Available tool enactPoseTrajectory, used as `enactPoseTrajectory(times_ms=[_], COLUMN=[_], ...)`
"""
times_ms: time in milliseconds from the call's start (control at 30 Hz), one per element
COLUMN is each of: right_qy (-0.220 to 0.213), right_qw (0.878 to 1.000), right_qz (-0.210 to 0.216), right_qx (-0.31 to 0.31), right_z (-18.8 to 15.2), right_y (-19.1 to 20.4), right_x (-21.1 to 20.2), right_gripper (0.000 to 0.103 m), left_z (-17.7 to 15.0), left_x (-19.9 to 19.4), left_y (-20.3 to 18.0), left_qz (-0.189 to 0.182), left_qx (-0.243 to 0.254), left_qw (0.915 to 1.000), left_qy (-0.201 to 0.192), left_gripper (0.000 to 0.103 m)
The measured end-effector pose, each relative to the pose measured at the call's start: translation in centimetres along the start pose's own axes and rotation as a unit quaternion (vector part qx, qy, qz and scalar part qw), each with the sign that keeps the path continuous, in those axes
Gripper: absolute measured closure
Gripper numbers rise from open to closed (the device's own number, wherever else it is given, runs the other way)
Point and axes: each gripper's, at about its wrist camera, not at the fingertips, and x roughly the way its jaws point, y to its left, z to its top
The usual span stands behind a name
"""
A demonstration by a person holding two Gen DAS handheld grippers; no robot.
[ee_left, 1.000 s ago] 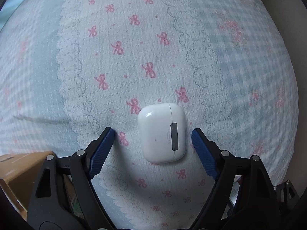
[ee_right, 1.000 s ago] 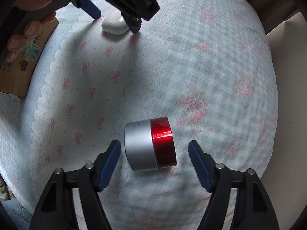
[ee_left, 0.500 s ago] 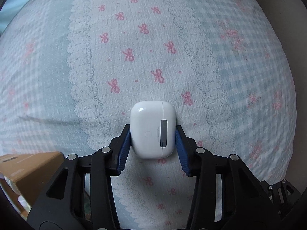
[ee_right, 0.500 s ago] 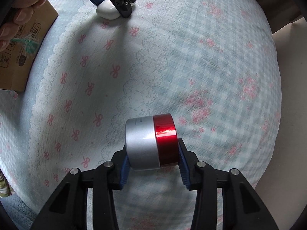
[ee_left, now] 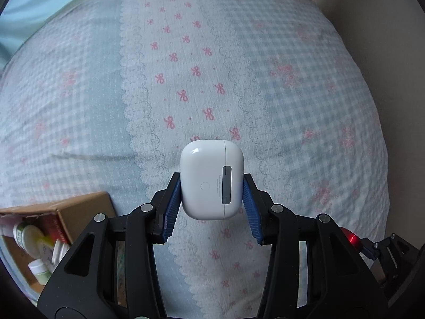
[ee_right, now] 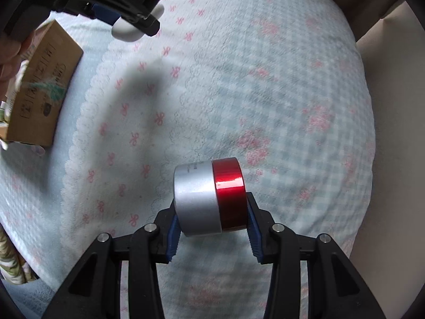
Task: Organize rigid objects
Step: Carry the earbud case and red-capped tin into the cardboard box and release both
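while both claws point down over the bed (ee_left: pixel 305 111), each one is clamped on its own thing. the left claw (ee_left: pixel 212 186) has its blue ribbed pads (ee_left: pixel 172 202) pressed against the 2 sides of a white earbud case (ee_left: pixel 209 178), which sits between them with its hinge strip and small round button facing the camera. its jaws have just been closing, and the case is now gripped and hangs above the bedspread, clear of the cloth. in the right wrist view the same left claw (ee_right: pixel 124 24) shows at the upper left, with the white case (ee_right: pixel 127 33) in its grip and its shadow thrown on the cloth below.

the right claw (ee_right: pixel 211 210) is shut on a short cylinder (ee_right: pixel 209 196) that lies sideways between the pads, 1 half silver and the other half glossy red. the silver end meets the left pad, the red end the right pad. its jaws too have just been closing on it. whether the cylinder still touches the bedspread i cannot tell.

a brown cardboard box (ee_left: pixel 79 210) stands at the lower left of the left wrist view, open on top, with small white and green jars (ee_left: pixel 34 236) inside. the same box (ee_right: pixel 45 85) appears at the left edge of the right wrist view, beside a person's fingers (ee_right: pixel 10 55). the bedspread is pale blue check with pink bows and a lace-edged white band.
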Motion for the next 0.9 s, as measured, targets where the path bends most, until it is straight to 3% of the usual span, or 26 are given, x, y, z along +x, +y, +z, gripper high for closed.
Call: enactPoseTrajectory(times_ms=[433,633,900], right_qy=[-0.077,-0.122,-0.158], right_qw=[0.997,0.992,0.986], right_qz=[-0.001,0.027,0.039], right_qx=[0.009,-0.013,-0.045], right_z=[-2.1,-1.6,-0.6], right_y=[0.7,2.4,8.0], right_x=[-12.6,-19.1,-24.3], right_gripper=[0.063,0.063,0.063], left_z=[-6.4,-9.9,-14.4], left_x=[-14.2,-19.7,-25.6], left_y=[0.7,3.5,9.9], left_qz=[-0.038,-0.029,-0.019], left_qx=[-0.049,-0.077,-0.111], left_qw=[0.9954,0.9920,0.9853], left_qy=[-0.073,-0.096,-0.128], left_gripper=[0.062,0.062,0.062])
